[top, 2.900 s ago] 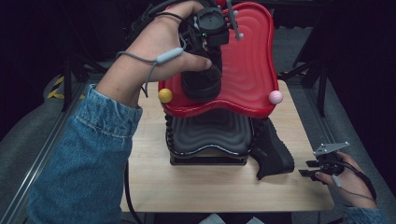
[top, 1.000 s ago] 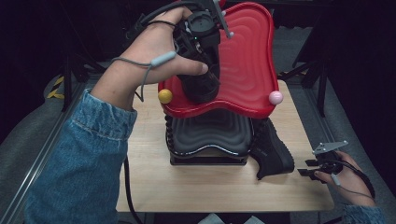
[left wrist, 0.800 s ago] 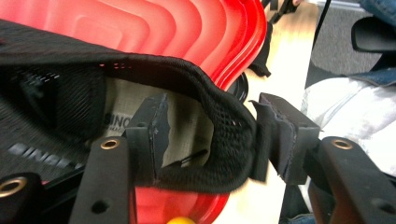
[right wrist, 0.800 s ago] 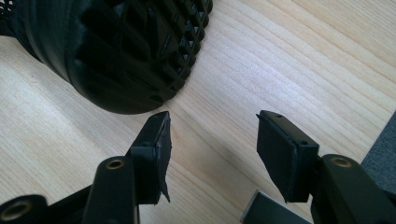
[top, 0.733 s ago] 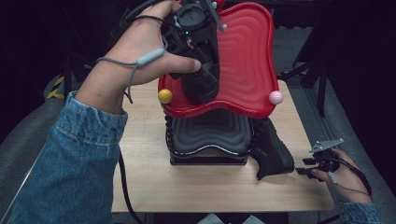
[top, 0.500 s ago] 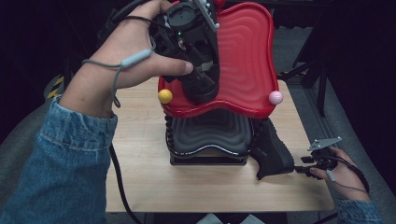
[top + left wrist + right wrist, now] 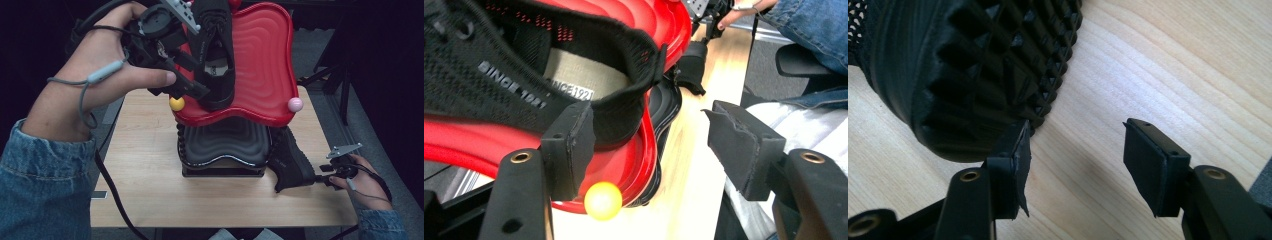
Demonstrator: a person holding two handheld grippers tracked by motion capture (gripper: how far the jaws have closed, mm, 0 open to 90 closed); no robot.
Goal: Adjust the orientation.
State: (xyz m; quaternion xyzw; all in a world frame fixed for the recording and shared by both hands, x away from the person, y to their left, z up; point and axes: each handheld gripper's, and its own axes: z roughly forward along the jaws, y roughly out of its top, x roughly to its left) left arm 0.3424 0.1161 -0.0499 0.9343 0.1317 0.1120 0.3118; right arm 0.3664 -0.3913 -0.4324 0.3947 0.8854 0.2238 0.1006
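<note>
A black mesh shoe (image 7: pixel 215 55) lies on the red wavy tray (image 7: pixel 265 60), its heel toward me. My left gripper (image 7: pixel 192 90) hovers at the tray's left front corner. Its jaws have just been opening, and its left pad (image 7: pixel 569 145) stands beside the shoe's heel collar (image 7: pixel 624 110) with nothing pressed between the pads. A second black shoe (image 7: pixel 290 162) leans on the table against the black lower tray (image 7: pixel 225 145). My right gripper (image 7: pixel 1075 160) is open at that shoe's studded sole (image 7: pixel 973 65), its left pad at the sole's edge.
A yellow ball (image 7: pixel 176 103) and a pink ball (image 7: pixel 295 104) cap the red tray's front corners. The two trays are stacked mid-table on the wooden tabletop (image 7: pixel 145 150). A black cable (image 7: pixel 112 195) trails over the table's left front. Beyond the table the room is dark.
The left hand has drawn away leftward from above the shoe on the red tray, and its jaws stand wider. The shoe stays on the tray. The right hand has hardly moved.
</note>
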